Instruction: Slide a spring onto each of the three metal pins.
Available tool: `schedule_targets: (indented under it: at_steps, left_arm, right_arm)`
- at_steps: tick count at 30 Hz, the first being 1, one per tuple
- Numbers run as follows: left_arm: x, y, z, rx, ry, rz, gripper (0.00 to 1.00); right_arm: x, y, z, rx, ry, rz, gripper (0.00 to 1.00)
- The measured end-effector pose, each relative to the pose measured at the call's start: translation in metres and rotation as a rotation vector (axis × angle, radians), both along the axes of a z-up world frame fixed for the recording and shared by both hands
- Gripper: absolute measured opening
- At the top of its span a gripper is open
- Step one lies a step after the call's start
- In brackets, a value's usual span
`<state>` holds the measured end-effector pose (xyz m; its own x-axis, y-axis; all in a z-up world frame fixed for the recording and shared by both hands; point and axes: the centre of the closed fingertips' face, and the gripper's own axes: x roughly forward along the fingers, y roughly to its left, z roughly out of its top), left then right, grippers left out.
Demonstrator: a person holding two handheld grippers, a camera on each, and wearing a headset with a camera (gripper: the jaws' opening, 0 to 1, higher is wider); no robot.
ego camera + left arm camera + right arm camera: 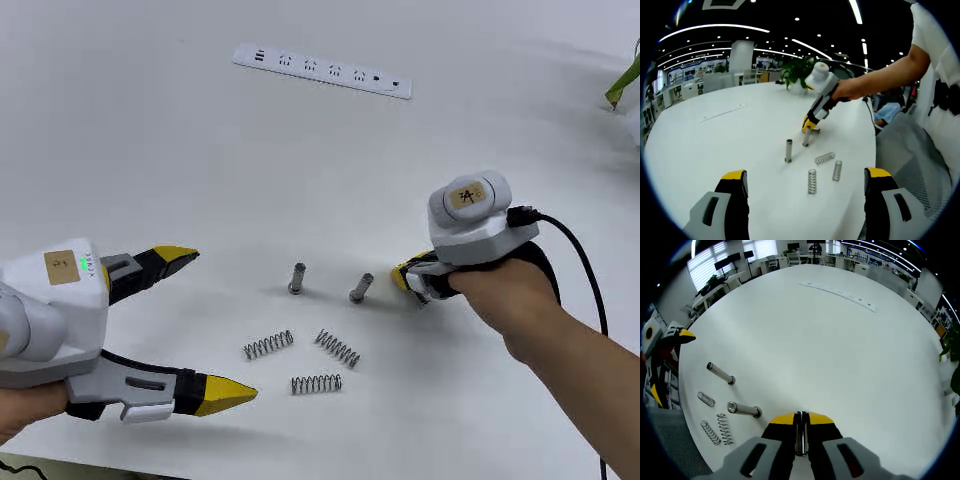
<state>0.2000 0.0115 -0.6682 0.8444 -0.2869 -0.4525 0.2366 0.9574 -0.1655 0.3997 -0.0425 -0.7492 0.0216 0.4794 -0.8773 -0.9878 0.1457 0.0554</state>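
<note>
**Head view: 1 pin clamped, 3 springs loose on the table**

Big white table [300,150] runs under everything. Low at the near-left edge is the left gripper [208,325], yellow tips spread wide and released, gripping nothing. Same story in the left gripper view: the jaws are apart w/ the springs lying on the tabletop ahead of them.

Over on the right, the right gripper [415,282] points its tips down at the table, w/ a hand [505,290] wrapped round it. The right gripper view shows its jaws clenched on a thin metal rod, the held pin [800,434], pinched right btwn the yellow tips.

A white power strip [322,70] lies at the far side, well apart from the rest.

The other 2 pins stand upright mid-table, both bare. They're the left pin [297,278] and the middle pin [361,288], which is just beside the right gripper's tips.

The springs lie flat, nearer the person than the pins: spring A [268,345], spring B [338,348] and spring C [316,383]. They're close together, not touching afaict.
</note>
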Motion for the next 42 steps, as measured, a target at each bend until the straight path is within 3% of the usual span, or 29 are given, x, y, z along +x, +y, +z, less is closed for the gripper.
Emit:
schedule_targets:
  at_steps: [13, 20, 42]
  left_arm:
    - [-0.001, -0.003, 0.001, 0.003, 0.003, -0.006, 0.98]
    - [-0.001, -0.005, 0.001, 0.004, 0.004, -0.011, 0.98]
    - [-0.001, -0.008, -0.001, 0.011, 0.016, -0.036, 0.98]
  right_arm:
    - [-0.004, -0.01, 0.019, 0.06, 0.004, 0.006, 0.09]
    - [0.002, -0.012, 0.021, 0.091, -0.002, 0.015, 0.09]
    - [-0.006, -0.031, 0.039, 0.187, -0.017, 0.047, 0.09]
